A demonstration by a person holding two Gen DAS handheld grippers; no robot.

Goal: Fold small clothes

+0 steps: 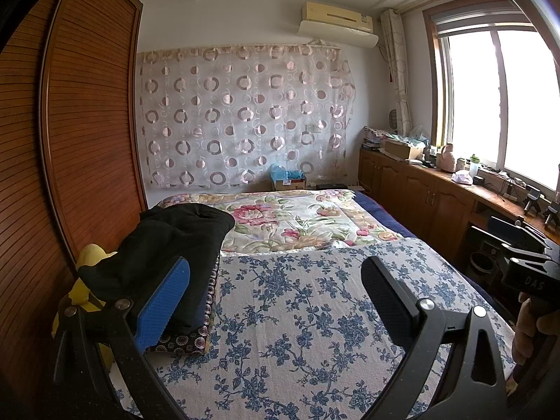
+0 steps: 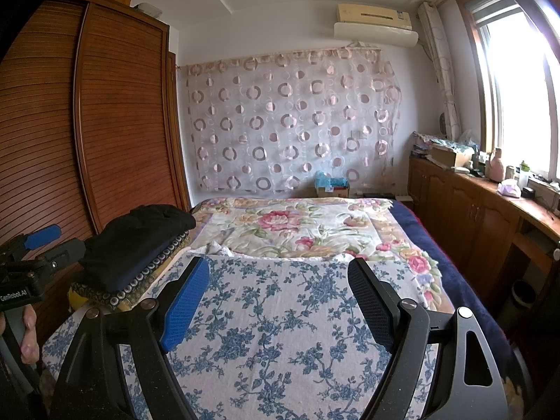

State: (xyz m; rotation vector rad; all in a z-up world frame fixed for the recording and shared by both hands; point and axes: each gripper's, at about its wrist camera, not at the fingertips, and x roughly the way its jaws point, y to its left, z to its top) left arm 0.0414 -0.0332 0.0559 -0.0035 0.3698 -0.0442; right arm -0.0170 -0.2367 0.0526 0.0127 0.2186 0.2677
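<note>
A pile of black clothes [image 1: 168, 241] lies on a patterned cushion [image 1: 196, 339] at the left side of the bed; it also shows in the right wrist view [image 2: 140, 241]. My left gripper [image 1: 276, 301] is open and empty, held above the blue-flowered sheet [image 1: 308, 315], with its blue pad right beside the pile. My right gripper [image 2: 278, 301] is open and empty above the same sheet [image 2: 280, 332], to the right of the pile. Each view shows the other gripper at its edge: the right one [image 1: 525, 255], the left one [image 2: 31, 248].
A wooden wardrobe [image 1: 70, 140] stands along the left. A pink-flowered quilt [image 1: 297, 217] covers the far half of the bed. Wooden cabinets [image 1: 420, 189] with clutter run under the window on the right. Something yellow [image 1: 87, 255] lies by the pile.
</note>
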